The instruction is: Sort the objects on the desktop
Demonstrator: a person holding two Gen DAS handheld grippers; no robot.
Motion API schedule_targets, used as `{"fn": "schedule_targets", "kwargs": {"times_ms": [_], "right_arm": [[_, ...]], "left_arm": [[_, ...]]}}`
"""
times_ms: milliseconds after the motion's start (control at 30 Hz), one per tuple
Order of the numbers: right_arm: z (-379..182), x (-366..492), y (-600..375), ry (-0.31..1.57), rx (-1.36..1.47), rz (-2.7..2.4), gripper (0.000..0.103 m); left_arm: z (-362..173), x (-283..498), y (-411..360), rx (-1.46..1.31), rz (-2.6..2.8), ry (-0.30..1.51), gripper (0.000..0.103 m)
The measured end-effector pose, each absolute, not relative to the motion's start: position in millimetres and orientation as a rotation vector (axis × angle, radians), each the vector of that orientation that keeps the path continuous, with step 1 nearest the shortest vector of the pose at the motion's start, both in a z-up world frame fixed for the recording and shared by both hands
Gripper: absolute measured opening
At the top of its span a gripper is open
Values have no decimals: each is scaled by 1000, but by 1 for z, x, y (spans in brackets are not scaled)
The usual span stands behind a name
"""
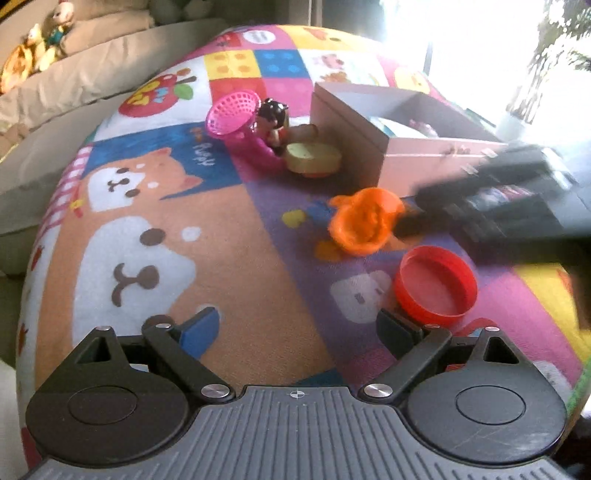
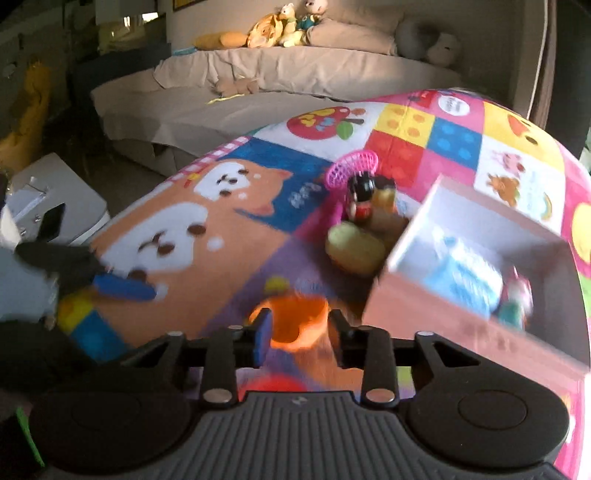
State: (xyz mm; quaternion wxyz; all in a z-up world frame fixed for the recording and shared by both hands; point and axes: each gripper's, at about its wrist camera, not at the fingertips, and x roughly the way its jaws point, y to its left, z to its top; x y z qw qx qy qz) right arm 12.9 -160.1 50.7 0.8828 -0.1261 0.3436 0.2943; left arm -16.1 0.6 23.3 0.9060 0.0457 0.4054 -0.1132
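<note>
Resting on a patchwork cartoon play mat (image 1: 207,236), the sortable items cluster beside an open pink box (image 1: 384,122).

Item 1: orange toy cup (image 1: 364,225). In the right wrist view it sits between the fingers of the right gripper (image 2: 300,332), blue pad on one side and black finger on the other. Both frames are blurred, so I cannot tell whether the fingers actually press its walls or only flank it. In the left wrist view the same gripper reaches in from the right edge, its tip at the cup's rim.

Item 2: red round lid (image 1: 436,286), lying hollow side up on the mat, just in front of the black finger of the left gripper (image 1: 295,332). That gripper is spread wide and holds nothing; the lid lies ahead of its right finger, not between the two.

Item 3: pink mesh basket (image 1: 232,110), tipped on its side, further up the mat.

Item 4: small dark-haired figurine (image 1: 275,122), just beside the basket.

Item 5: yellow-green round block (image 1: 314,157), below the figurine and close against the box's near corner.

Item 6: box contents, a light blue item (image 2: 465,273) and a small multicoloured toy (image 2: 517,295), both too blurred to identify.

Background: beige sofa (image 2: 280,85) with plush toys (image 2: 288,22) on top.
</note>
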Motion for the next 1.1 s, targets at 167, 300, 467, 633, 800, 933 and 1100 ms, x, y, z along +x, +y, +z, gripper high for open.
{"fn": "schedule_targets", "kwargs": {"times_ms": [167,300,467,633,800,933,1100], "right_arm": [[33,-6,-190,738,-280,537,34],[28,-8,-220,713,-319,409,36],[30,-6,-254,680,-330,268,46],[42,-18,-272,645,-241,267,68],[44,-29,-271,632,-217,277,74],[42,-30,-269,642,-203,284,76],[35,-30,-264,664,-182,303,78]], "left_arm": [[25,-10,-9,101,-194,860,96],[29,-3,-24,114,-220,848,96],[23,15,-46,128,-254,845,96],[19,28,-62,128,-299,829,96],[20,27,-61,56,-491,812,96],[23,18,-60,129,-525,758,96],[17,32,-60,138,-391,776,96]]}}
